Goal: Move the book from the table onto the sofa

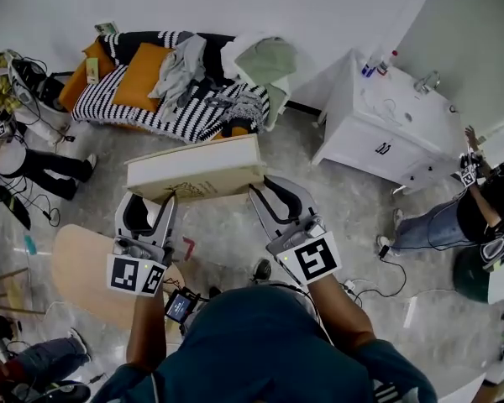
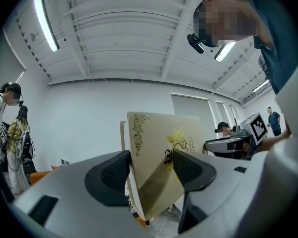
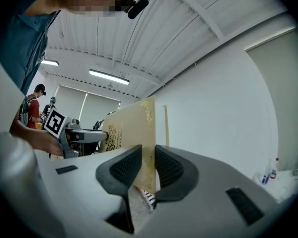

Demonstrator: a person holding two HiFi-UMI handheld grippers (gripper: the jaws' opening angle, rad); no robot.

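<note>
Over floor [image 1: 223,238], L tool [image 1: 155,201] & R tool [image 1: 267,190], jaws part-open, clamp book [image 1: 193,168].

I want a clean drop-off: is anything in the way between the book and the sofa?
Nothing visible between the book and the sofa. Its seat, though, is crowded: orange cushion, grey clothes and a striped blanket cover most of it.

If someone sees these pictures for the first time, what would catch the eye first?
First comes the large cream book with gold ornament, held in the air in the middle of the head view. The left gripper and the right gripper clamp it at its near edge. Beyond it, at the top of that view, stands the striped sofa, with orange cushions and clothes on it.
</note>
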